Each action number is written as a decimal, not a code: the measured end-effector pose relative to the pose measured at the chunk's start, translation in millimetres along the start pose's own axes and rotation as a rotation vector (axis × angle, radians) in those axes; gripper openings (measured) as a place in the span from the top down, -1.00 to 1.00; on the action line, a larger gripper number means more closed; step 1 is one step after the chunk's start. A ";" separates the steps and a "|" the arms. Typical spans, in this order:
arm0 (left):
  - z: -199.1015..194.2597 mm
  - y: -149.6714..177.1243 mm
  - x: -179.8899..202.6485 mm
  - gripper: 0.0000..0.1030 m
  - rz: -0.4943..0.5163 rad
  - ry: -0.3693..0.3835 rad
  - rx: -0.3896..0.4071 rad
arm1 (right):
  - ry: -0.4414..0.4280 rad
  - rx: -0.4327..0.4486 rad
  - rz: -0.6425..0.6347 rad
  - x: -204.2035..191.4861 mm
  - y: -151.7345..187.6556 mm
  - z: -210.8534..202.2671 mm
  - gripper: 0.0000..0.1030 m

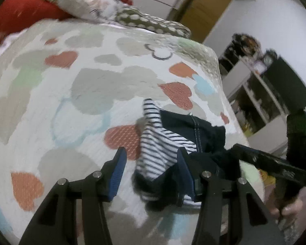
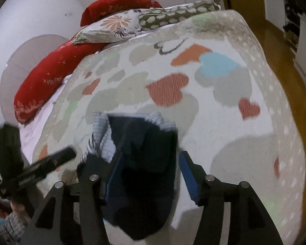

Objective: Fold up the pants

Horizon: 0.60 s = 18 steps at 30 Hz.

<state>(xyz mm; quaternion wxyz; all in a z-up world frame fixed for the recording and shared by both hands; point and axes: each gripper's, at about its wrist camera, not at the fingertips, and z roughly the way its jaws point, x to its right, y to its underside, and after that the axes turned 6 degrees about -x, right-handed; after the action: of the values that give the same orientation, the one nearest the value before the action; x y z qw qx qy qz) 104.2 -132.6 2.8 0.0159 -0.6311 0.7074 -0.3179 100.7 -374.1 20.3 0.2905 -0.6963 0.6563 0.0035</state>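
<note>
The pants are dark navy with a black-and-white striped lining, bunched at the near edge of the bed. In the left wrist view my left gripper is open, its jaws wide apart, with the striped part between them and draped against the right finger. In the right wrist view the pants lie as a dark folded bundle. My right gripper is open, with the dark cloth between its blue pads, touching the left pad. The other gripper shows at each view's side.
The bed has a white quilt with heart prints, which also shows in the right wrist view. Red and floral pillows lie at its head. A shelf unit stands to the right. The wooden floor runs along the bed's right side.
</note>
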 end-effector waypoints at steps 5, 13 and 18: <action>17.7 9.0 1.3 0.03 0.003 -0.030 -0.039 | -0.074 -0.017 -0.016 -5.2 20.1 13.1 -0.16; 19.1 4.2 2.5 0.01 0.016 -0.092 -0.013 | 0.059 0.143 -0.080 -24.3 2.8 -16.4 0.94; 12.8 -1.7 -0.3 -0.03 0.001 -0.080 -0.004 | 0.060 0.222 -0.009 -7.1 -27.7 -36.5 0.93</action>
<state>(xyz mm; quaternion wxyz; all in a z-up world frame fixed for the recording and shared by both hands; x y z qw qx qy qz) 111.2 -137.8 -6.7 0.0434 -0.6429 0.7072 -0.2910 111.3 -383.5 64.5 0.3461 -0.6627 0.6578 -0.0913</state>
